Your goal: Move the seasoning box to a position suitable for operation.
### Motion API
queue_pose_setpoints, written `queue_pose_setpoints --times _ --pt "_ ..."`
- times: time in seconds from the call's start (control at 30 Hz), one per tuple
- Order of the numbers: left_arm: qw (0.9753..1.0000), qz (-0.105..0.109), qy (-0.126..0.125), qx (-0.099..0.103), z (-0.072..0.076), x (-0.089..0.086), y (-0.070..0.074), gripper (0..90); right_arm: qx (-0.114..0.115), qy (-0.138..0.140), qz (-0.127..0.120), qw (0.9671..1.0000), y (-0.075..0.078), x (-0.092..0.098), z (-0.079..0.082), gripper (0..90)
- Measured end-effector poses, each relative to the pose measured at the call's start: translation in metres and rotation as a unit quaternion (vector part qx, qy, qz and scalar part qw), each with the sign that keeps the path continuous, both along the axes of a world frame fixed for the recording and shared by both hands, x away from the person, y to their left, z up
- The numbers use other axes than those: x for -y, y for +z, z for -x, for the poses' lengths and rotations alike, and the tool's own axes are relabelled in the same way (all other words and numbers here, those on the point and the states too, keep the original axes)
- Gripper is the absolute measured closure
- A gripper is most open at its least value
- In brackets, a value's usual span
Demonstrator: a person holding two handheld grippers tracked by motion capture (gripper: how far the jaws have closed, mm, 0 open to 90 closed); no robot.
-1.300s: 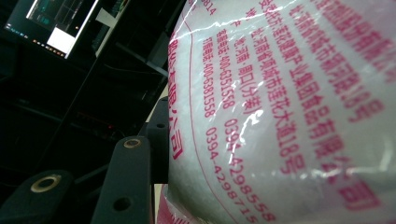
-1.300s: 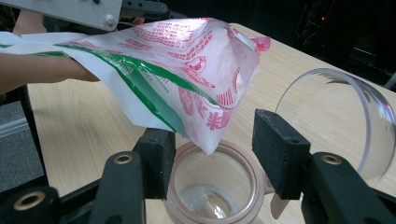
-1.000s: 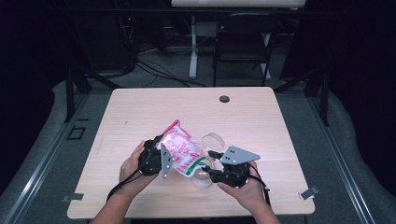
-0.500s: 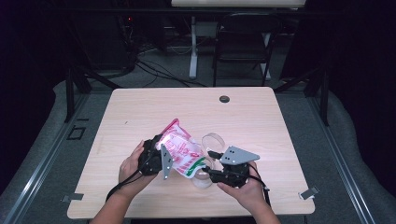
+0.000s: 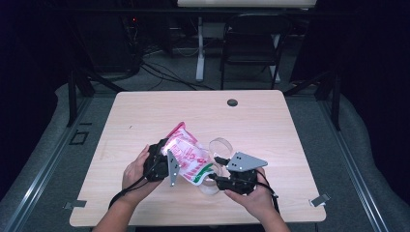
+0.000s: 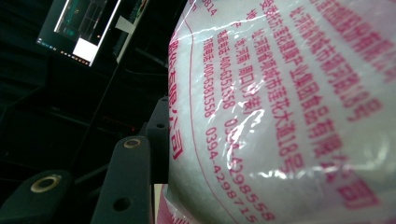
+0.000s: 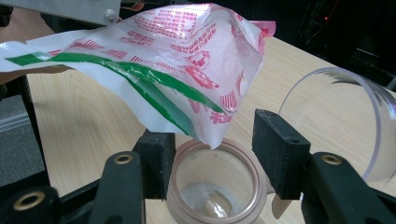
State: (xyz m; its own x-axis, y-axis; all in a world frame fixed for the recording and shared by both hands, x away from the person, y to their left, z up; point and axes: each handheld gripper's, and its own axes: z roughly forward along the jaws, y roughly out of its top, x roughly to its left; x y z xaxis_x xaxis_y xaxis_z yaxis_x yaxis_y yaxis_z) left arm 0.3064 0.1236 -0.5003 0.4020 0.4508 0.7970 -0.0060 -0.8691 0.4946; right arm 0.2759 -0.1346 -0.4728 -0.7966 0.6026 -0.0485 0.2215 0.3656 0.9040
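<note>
Where readable, bag point(image 6: 289, 112) says 0394-4298558, left jaws gripping it, right jaws gripping jar point(image 7: 215, 186).

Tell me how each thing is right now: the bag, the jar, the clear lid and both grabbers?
bag: lifted and tilted, its open corner over the jar's mouth.
jar: upright, open, a little white powder at the bottom.
clear lid: off the jar, lying beside it on the table.
left gripper: shut on the bag.
right gripper: jaws closed around the jar's rim, holding it steady.
</note>
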Motion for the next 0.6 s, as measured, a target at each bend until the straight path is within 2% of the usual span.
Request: queue_pose_setpoints --times 0.23,0.6 --pt "0.9999 -0.01 0.0 -0.004 -0.0013 0.0016 0.0024 58.6 0.001 0.001 0.002 1.0 0.0009 0.0003 0.0005 49.5" --pt "0.9999 -0.014 0.003 -0.003 -0.0026 0.0019 0.0067 59.0 -0.001 0.004 -0.009 1.0 0.0019 0.0035 -0.0005 50.1"
